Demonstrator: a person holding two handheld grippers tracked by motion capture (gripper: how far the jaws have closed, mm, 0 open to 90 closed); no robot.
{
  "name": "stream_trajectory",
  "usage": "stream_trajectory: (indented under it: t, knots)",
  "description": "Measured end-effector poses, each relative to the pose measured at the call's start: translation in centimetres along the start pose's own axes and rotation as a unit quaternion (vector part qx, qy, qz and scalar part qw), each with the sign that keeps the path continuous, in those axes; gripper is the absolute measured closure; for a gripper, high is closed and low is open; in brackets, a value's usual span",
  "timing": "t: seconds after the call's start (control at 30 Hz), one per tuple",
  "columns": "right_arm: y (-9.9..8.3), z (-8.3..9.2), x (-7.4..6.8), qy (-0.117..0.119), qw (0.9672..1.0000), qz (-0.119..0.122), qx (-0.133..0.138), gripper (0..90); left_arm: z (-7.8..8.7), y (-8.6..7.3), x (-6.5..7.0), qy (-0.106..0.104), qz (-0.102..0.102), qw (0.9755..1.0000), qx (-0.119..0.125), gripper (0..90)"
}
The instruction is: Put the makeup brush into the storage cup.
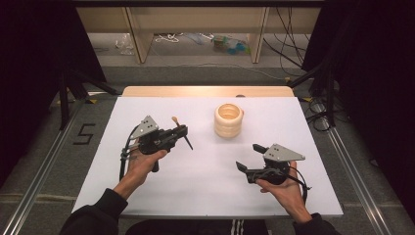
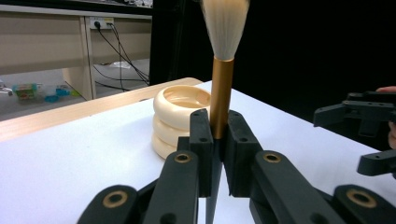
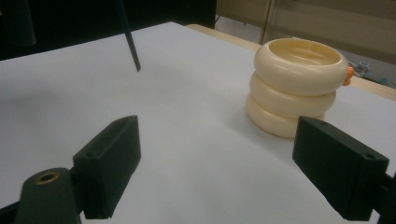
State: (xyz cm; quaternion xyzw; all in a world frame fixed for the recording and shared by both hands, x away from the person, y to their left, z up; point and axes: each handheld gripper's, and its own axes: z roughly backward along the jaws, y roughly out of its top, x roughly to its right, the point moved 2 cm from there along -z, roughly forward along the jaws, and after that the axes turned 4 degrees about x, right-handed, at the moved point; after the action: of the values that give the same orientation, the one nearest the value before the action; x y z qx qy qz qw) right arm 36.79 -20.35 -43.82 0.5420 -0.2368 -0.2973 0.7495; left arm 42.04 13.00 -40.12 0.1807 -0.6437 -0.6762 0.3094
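Step in hand, by my read: the brush is carried toward the holder. Right gripper (image 1: 247, 156) sits nearest, jaws wide, empty, hovering over the table (image 1: 195, 181). Left gripper (image 1: 182, 131) is clamped on the brush (image 2: 221, 93) by its gold ferrule, bristles up, black handle tip hanging clear above the table. Farther off, the cream ringed holder (image 1: 228, 120) stands upright, apart from both. Next probably calls for lining the brush over the holder's mouth. Count: one brush, one holder, two grippers.
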Motion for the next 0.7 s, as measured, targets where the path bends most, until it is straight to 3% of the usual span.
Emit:
stream_trajectory:
  t: [0.23,0.7]
  knots:
    - [-0.4,0.9,0.3,-0.007,1.0000,0.002,-0.003,16.1,-1.2,1.3,-0.2,0.004,-0.010,0.9999,0.001,83.2]
    - [-0.7,1.4,0.2,-0.013,0.9999,0.005,0.004,16.4,-3.5,2.4,-0.9,0.016,-0.008,0.9998,0.003,83.3]
